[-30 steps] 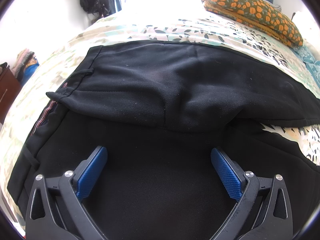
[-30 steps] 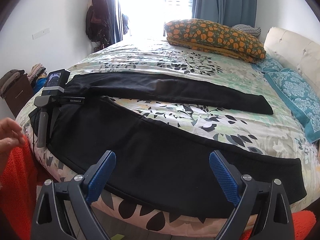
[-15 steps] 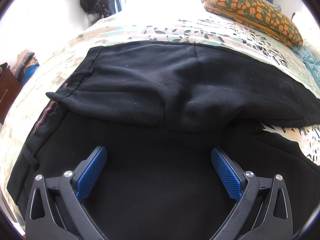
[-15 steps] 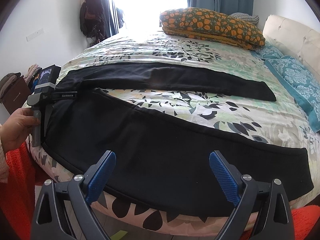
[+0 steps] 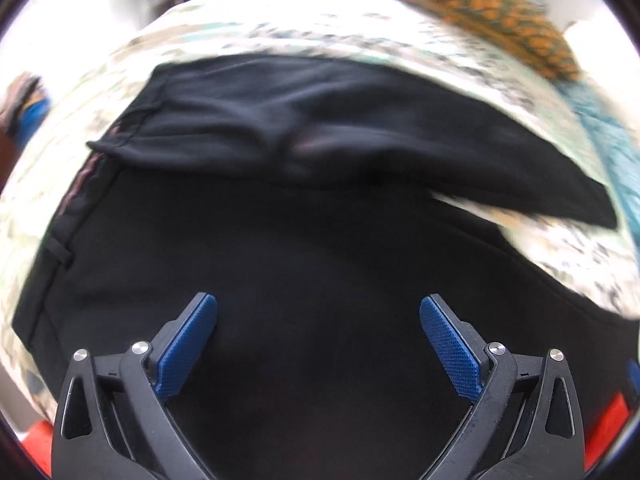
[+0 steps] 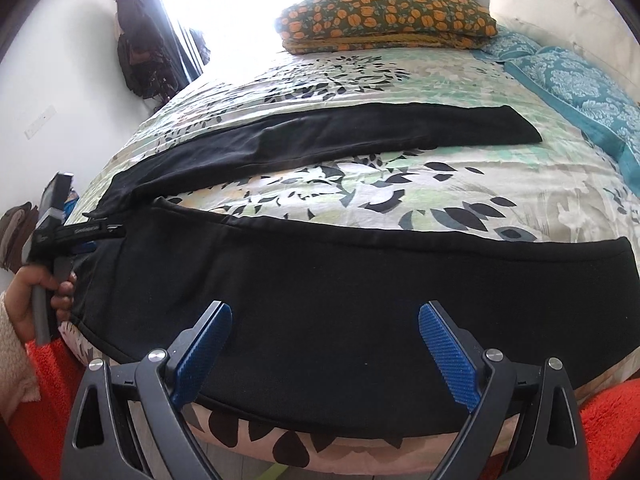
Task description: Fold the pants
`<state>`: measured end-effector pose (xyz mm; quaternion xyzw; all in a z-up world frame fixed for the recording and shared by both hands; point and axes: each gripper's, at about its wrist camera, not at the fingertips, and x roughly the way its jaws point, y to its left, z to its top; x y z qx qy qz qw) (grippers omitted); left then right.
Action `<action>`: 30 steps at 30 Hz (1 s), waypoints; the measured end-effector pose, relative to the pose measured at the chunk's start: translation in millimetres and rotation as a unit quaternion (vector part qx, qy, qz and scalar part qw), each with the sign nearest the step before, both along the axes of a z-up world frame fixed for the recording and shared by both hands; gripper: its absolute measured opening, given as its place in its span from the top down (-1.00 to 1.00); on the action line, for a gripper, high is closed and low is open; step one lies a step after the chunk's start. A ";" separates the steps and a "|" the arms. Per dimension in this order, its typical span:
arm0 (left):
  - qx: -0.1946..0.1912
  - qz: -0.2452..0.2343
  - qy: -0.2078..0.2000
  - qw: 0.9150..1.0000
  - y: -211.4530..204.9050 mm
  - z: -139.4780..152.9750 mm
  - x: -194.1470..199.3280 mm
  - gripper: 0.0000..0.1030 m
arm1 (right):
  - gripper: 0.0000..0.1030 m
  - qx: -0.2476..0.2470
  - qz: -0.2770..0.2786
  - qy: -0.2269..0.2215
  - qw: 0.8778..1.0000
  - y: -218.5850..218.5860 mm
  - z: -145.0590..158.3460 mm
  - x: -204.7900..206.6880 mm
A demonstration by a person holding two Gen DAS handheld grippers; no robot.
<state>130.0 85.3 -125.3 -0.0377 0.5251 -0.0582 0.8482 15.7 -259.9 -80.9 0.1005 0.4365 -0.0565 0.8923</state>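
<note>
Black pants spread open on the bed, both tools wide and empty.

The bed [image 6: 400, 184] under its leafy cover fills the room, an orange-patterned pillow [image 6: 384, 12] at its far side; the pants [image 6: 320, 292] lie across it, waist at the left edge, the near leg along the front edge and the far leg [image 6: 360, 132] angled away, still unfolded; the left tool [image 5: 318, 344], a moment ago parked on the waist with no hand on it, is now gripped and blurring upward, fingers wide over the seat, holding nothing; the right tool [image 6: 324, 344] has pushed in over the near leg, equally wide and empty; to my eye, folding is only now beginning, likely a pinch at waist and leg.
</note>
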 end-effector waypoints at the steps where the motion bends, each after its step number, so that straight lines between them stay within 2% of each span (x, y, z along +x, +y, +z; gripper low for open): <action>1: 0.004 -0.020 -0.017 1.000 -11.1 6.4 -14.1 -0.98 | -0.84 0.001 -0.013 0.006 1.000 -5.4 -1.8 0.4; 4: 0.032 -0.047 -0.044 0.997 -35.1 9.5 -42.1 -0.98 | -0.84 0.003 -0.046 0.026 0.999 -18.8 -8.5 1.8; 5: 0.033 -0.049 -0.040 0.997 -39.4 4.9 -47.1 -0.98 | -0.84 0.009 -0.051 0.030 0.998 -21.4 -10.7 2.3; 8: 0.043 -0.049 0.006 0.998 -43.5 -16.4 -45.2 -0.98 | -0.84 0.018 -0.056 0.032 0.998 -26.2 -12.4 3.0; 10: 0.064 -0.057 -0.007 0.996 -45.1 -18.5 -50.6 -0.99 | -0.84 0.030 -0.070 0.037 0.996 -35.2 -15.0 2.2; 15: 0.066 -0.049 -0.001 0.997 -42.4 -14.1 -62.3 -0.99 | -0.84 0.055 -0.146 0.049 0.987 -74.1 -20.9 -11.8; 18: 0.071 -0.051 -0.004 0.996 -43.1 -16.5 -71.2 -0.99 | -0.84 0.053 -0.162 0.042 0.985 -87.5 -18.5 -19.7; 21: 0.061 -0.051 -0.001 0.997 -39.9 -15.7 -69.3 -0.99 | -0.84 0.040 -0.171 0.047 0.983 -93.7 -20.3 -22.4; 24: 0.032 -0.044 -0.039 0.998 -30.7 4.6 -64.3 -0.98 | -0.84 0.032 -0.181 0.040 0.982 -99.6 -14.4 -24.2; 27: 0.029 -0.031 -0.097 0.994 -19.1 31.4 -52.1 -0.99 | -0.84 0.044 -0.175 0.000 0.984 -108.7 9.2 -20.1; 30: 0.021 -0.012 -0.090 0.996 -10.1 32.9 -17.1 -0.99 | -0.87 0.025 -0.150 -0.028 0.988 -125.6 35.1 8.6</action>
